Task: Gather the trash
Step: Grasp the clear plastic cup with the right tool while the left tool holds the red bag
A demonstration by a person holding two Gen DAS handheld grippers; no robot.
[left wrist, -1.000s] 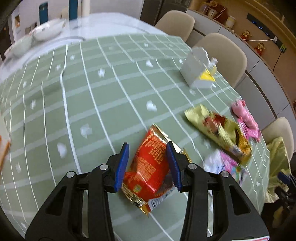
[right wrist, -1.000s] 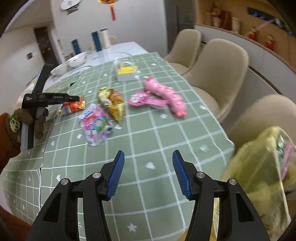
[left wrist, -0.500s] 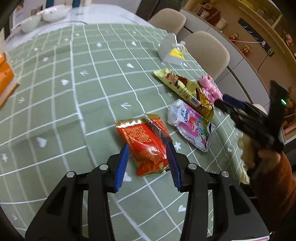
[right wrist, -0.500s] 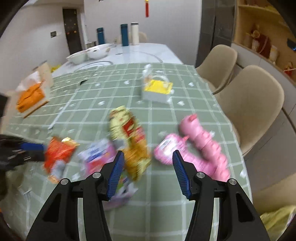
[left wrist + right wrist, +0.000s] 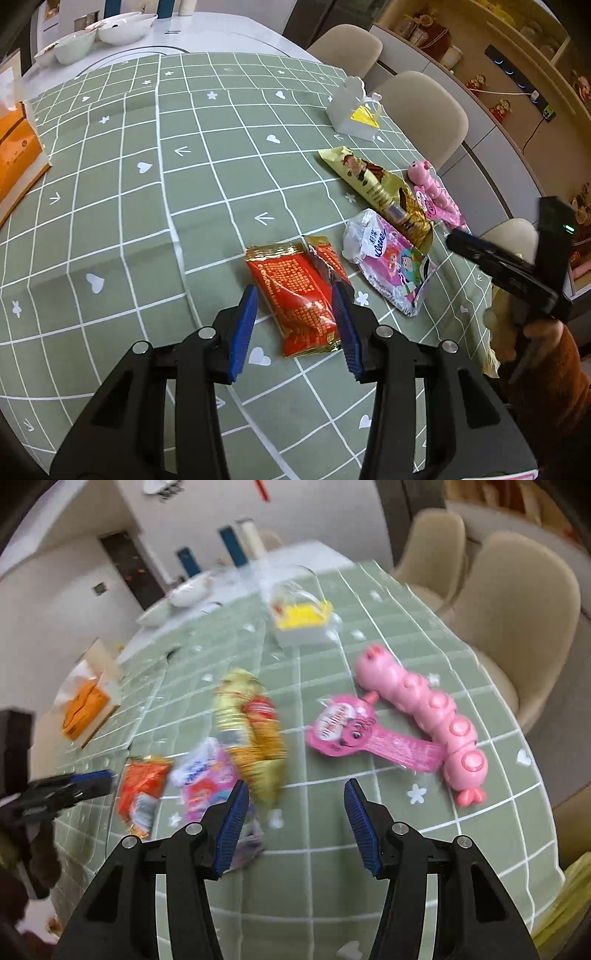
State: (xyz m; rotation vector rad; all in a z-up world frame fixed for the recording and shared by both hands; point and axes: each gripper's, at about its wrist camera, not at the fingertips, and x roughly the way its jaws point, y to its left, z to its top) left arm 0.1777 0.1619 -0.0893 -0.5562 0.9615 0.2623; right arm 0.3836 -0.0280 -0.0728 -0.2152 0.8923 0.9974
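Right wrist view is motion-blurred: print on the red wrapper [image 5: 142,794] and yellow wrapper [image 5: 251,734] is unreadable. The right gripper [image 5: 480,245] is seen only from the side in the left view, its fingertips indistinct. The orange box [image 5: 14,158] is cut off at the frame edge.

A: Any print you can make out?

B: On the tissue pack [image 5: 391,260] with the cartoon figures, blue script on the white end reads roughly "Kleenex", though the last letters are unclear.

A: And the red snack wrapper [image 5: 301,295]?

B: It is covered in rows of small yellow print, too fine to read.

A: The gold wrapper [image 5: 376,188] or the orange box [image 5: 16,155]?

B: Pictures and a small round mark only; no legible words.
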